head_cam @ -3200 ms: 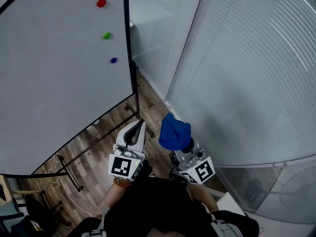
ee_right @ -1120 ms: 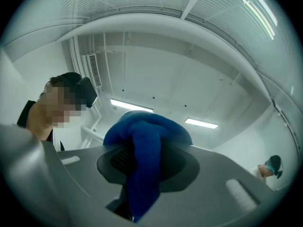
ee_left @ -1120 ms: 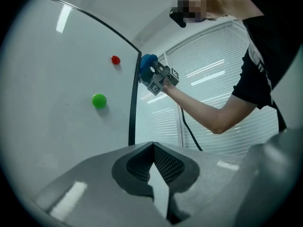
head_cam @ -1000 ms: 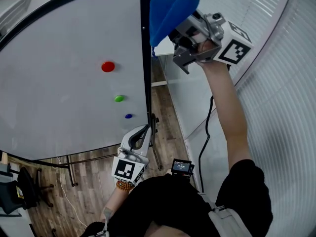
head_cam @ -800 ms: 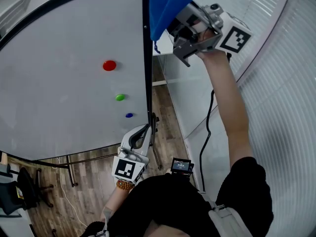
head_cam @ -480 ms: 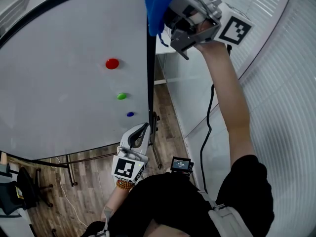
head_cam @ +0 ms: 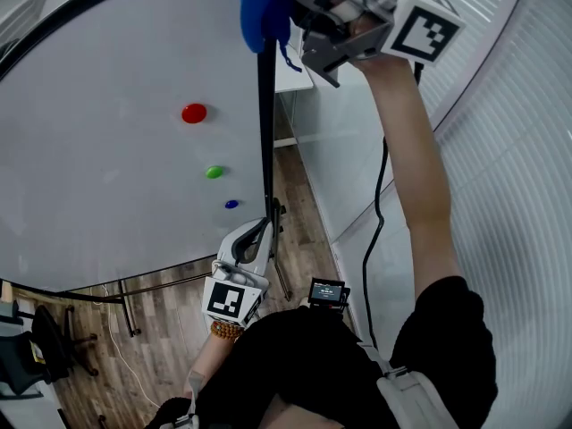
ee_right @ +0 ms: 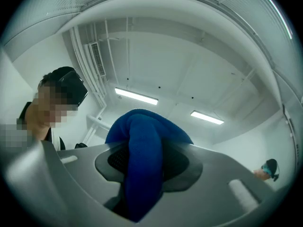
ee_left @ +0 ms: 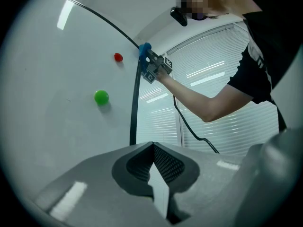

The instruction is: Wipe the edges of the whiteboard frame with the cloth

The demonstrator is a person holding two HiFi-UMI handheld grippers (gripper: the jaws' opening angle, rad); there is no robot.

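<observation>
Whiteboard point(head_cam: 107, 150) fills the left of the head view, its black frame edge point(head_cam: 265, 132) running down the right side. A glass wall with blinds point(head_cam: 509, 168) stands just beyond it, with wood-plank floor point(head_cam: 170, 329) below. Raised at arm's length, the right gripper point(head_cam: 290, 12) is clamped on the blue cloth point(head_cam: 259, 7) at the frame's top end, covering it. Half a second ago the cloth sat slightly right of the edge; now it laps onto the board side. The left gripper point(head_cam: 257, 235) hangs low near the frame's lower end, jaws closed together on nothing. Red magnet point(head_cam: 193, 113), green magnet point(head_cam: 214, 172) and blue magnet point(head_cam: 231, 204) dot the board.
</observation>
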